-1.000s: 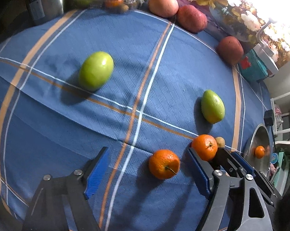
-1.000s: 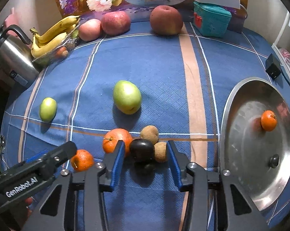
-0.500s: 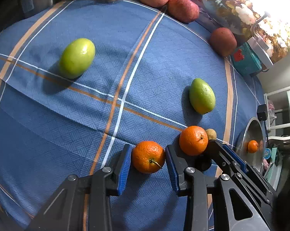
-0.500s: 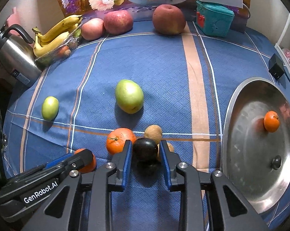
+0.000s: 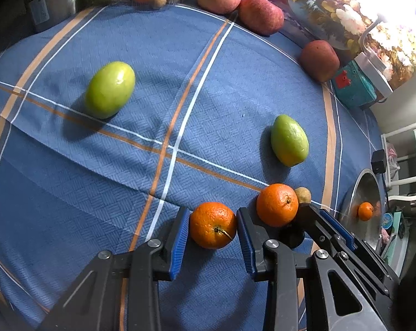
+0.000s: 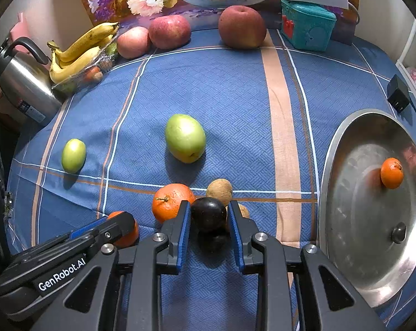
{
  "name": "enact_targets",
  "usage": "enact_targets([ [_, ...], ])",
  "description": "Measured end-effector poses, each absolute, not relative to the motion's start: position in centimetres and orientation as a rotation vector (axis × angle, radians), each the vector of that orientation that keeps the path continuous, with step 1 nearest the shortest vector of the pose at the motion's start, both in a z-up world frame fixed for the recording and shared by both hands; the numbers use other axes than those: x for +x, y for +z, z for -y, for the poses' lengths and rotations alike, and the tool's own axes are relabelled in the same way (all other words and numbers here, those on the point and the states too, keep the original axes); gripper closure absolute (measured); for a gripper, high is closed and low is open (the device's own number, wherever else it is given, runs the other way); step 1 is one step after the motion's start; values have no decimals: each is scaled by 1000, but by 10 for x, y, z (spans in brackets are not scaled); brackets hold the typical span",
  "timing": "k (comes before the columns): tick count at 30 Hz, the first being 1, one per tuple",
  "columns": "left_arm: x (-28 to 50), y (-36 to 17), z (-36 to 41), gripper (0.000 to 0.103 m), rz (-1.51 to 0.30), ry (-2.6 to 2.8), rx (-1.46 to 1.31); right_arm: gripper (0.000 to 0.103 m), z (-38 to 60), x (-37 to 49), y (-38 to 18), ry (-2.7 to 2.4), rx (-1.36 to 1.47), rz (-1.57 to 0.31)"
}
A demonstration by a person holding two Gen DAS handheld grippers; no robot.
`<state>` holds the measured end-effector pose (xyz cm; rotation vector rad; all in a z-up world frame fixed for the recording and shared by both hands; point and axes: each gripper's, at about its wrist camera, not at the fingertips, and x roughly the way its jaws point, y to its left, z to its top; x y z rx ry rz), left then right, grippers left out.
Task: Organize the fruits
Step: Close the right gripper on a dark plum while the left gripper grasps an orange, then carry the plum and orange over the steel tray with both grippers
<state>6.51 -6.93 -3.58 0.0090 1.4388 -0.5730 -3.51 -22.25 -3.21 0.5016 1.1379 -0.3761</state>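
Observation:
My left gripper point(image 5: 211, 233) is shut on an orange point(image 5: 213, 225) on the blue cloth; it also shows in the right wrist view point(image 6: 126, 235). My right gripper point(image 6: 209, 222) is shut on a dark plum point(image 6: 208, 214). A second orange point(image 6: 172, 202) and two small brown fruits point(image 6: 219, 192) lie right beside the plum. A big green fruit point(image 6: 185, 138) and a smaller green fruit point(image 6: 73, 155) lie farther out. A steel tray point(image 6: 354, 220) at the right holds one small orange point(image 6: 391, 172).
Three red apples point(image 6: 241, 26) line the far edge. Bananas point(image 6: 78, 52) on a wrapped tray and a steel kettle point(image 6: 23, 82) stand at the far left. A teal box point(image 6: 307, 27) and a black adapter point(image 6: 398, 93) are at the far right.
Both grippers have closed from open: the left onto the orange, the right onto the dark plum. Both moved slightly forward.

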Motion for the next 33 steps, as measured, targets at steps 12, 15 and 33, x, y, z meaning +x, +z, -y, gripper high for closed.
enact_targets([
  [12,67,-12,70,66,-1358,-597,-23,76,225,-38,-29,-372,510,-1135],
  [15,66,-3,69,66,-1333,-607,-30,76,226,-40,-26,-378,515,-1125],
  [33,58,26,73,66,-1258,-631,-20,76,231,-61,20,-400,497,-1005],
])
